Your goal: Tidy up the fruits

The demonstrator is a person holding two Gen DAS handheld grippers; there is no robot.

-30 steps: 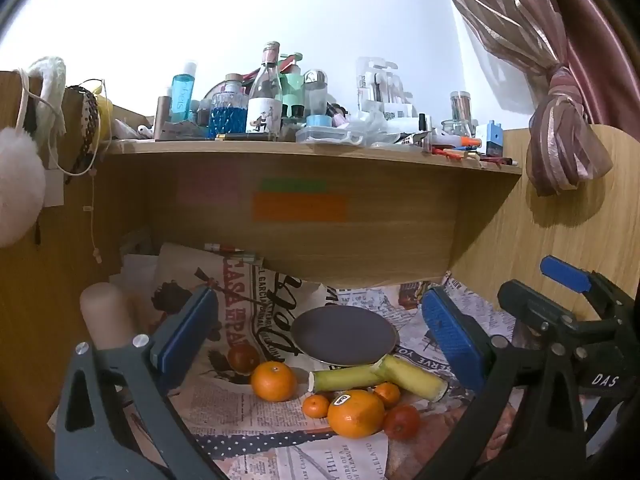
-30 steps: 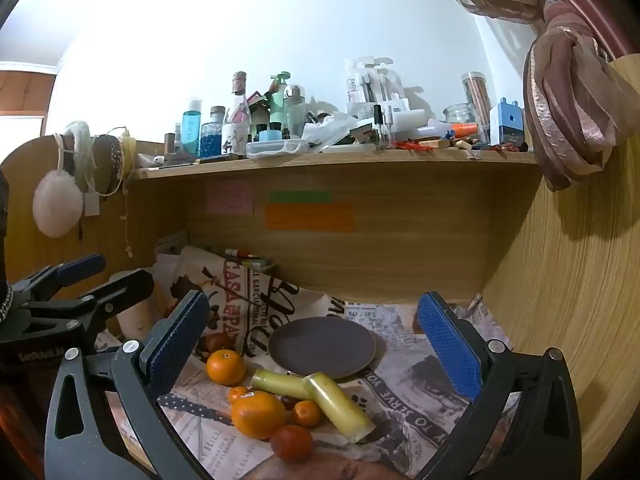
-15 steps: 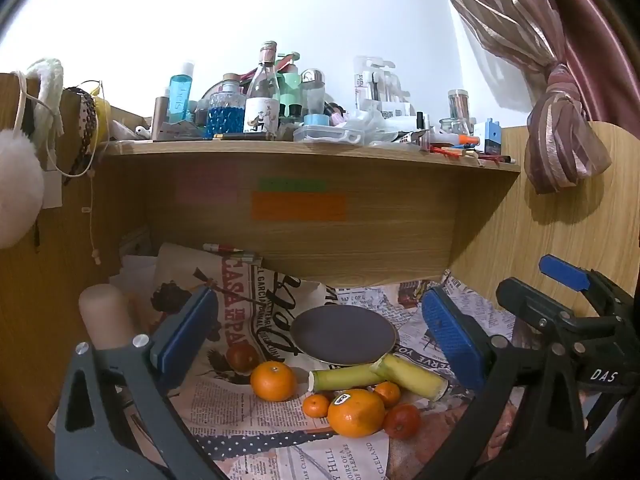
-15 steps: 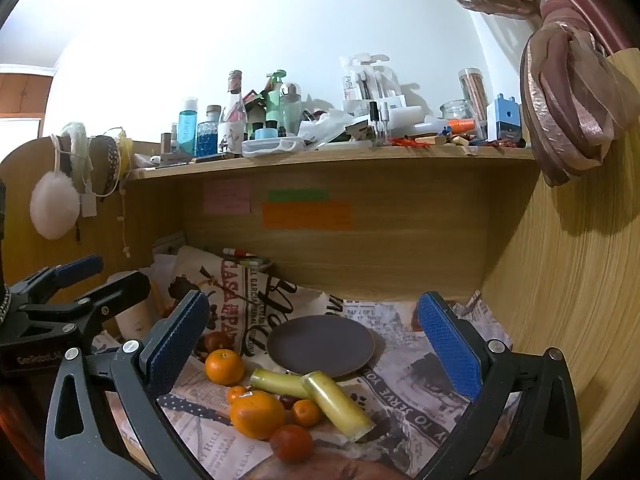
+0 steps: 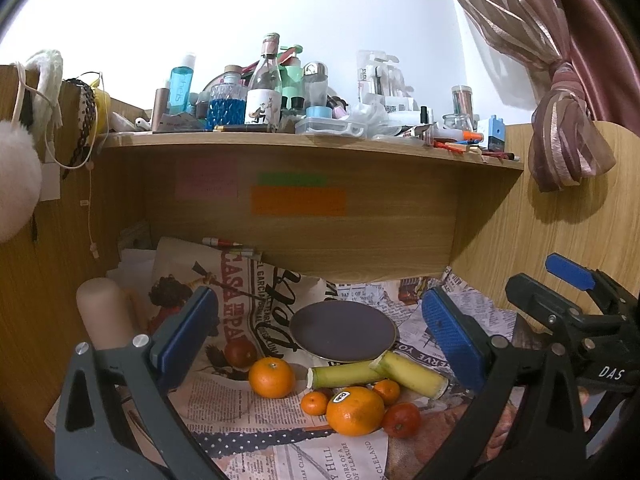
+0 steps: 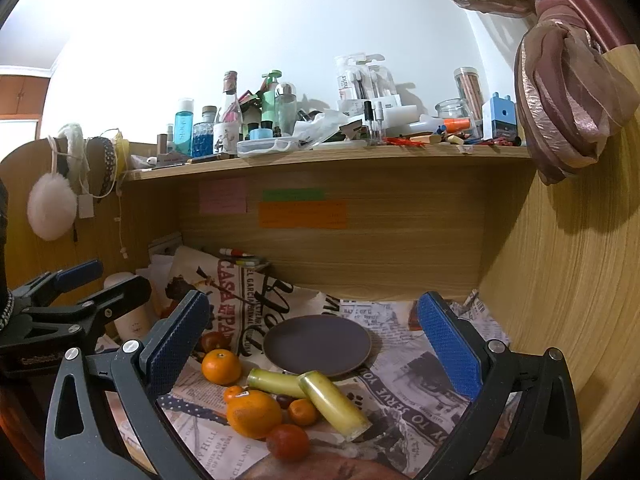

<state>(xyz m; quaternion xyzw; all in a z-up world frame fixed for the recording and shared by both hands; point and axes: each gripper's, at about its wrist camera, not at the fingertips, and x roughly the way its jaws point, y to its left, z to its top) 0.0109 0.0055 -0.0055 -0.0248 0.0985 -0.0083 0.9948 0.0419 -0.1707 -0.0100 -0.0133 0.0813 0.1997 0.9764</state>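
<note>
A dark round plate (image 5: pixel 343 331) (image 6: pixel 318 345) lies on newspaper under the shelf. In front of it lie two yellow-green cane pieces (image 5: pixel 412 372) (image 6: pixel 332 402), a big stickered orange (image 5: pixel 355 410) (image 6: pixel 253 413), a medium orange (image 5: pixel 271 377) (image 6: pixel 221 366), small tangerines (image 5: pixel 314 403) (image 6: pixel 303 412), a red fruit (image 5: pixel 401 420) (image 6: pixel 288 442) and a dark red fruit (image 5: pixel 240 353) (image 6: pixel 214 341). My left gripper (image 5: pixel 320 336) is open and empty, above and short of the fruits. My right gripper (image 6: pixel 314 340) is open and empty too; it also shows in the left wrist view (image 5: pixel 568 292).
A wooden shelf (image 5: pixel 312 140) crowded with bottles and jars overhangs the back. A cream cylinder (image 5: pixel 106 312) stands at the left. Wooden walls close both sides; a tied curtain (image 6: pixel 560 92) hangs at the right. The left gripper shows in the right wrist view (image 6: pixel 80 292).
Both views have shifted only slightly; the grippers stay open and the fruits have not moved.
</note>
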